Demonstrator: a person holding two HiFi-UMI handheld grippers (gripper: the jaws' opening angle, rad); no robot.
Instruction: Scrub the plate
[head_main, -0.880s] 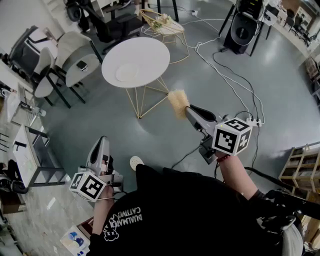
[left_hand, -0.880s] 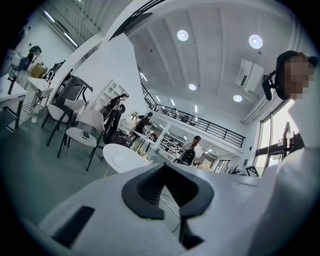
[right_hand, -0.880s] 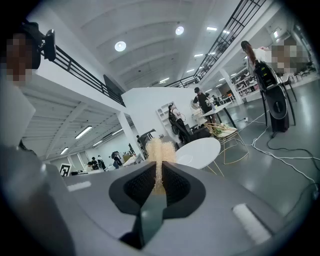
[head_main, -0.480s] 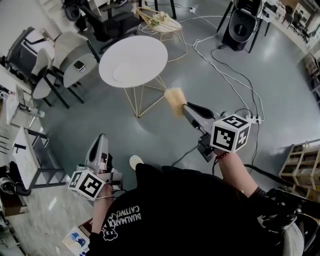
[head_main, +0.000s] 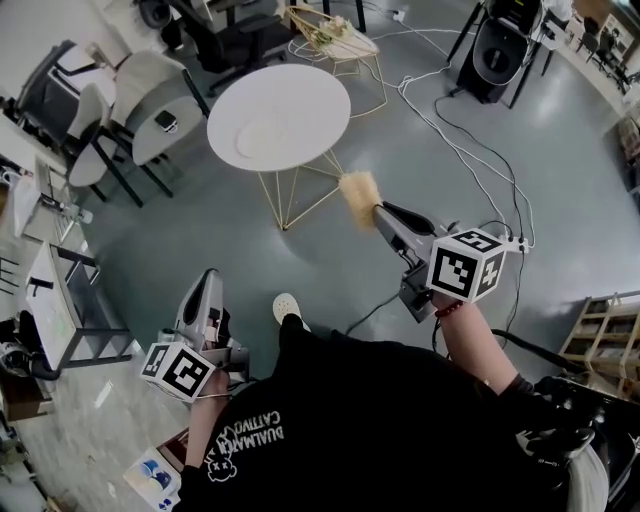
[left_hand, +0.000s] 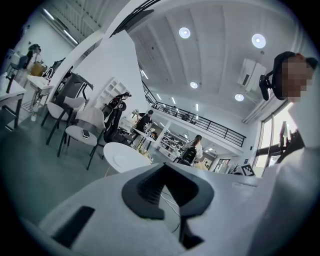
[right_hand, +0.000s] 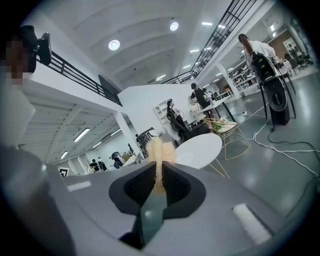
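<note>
A pale plate (head_main: 262, 141) lies on a round white table (head_main: 300, 95) with gold wire legs, some way ahead of me. The right gripper (head_main: 386, 216) is shut on a brush handle; its tan bristles (head_main: 359, 197) point toward the table but stay short of it. In the right gripper view the brush (right_hand: 159, 150) stands up between the pads, with the table (right_hand: 205, 145) and plate (right_hand: 185, 157) beyond. The left gripper (head_main: 208, 280) hangs low at the left, shut and empty. Its closed gripper (left_hand: 164, 172) faces the table (left_hand: 131, 152) and plate (left_hand: 122, 159).
Grey chairs (head_main: 150, 110) stand left of the table, and a gold wire stand (head_main: 335, 45) with plants stands behind it. A black speaker on a tripod (head_main: 497, 45) and white cables (head_main: 470, 150) cross the floor at right. A shelf unit (head_main: 60, 310) is at left.
The person's shoe has stepped forward and the table looks slightly nearer. Both grippers keep their grip and their pose.
</note>
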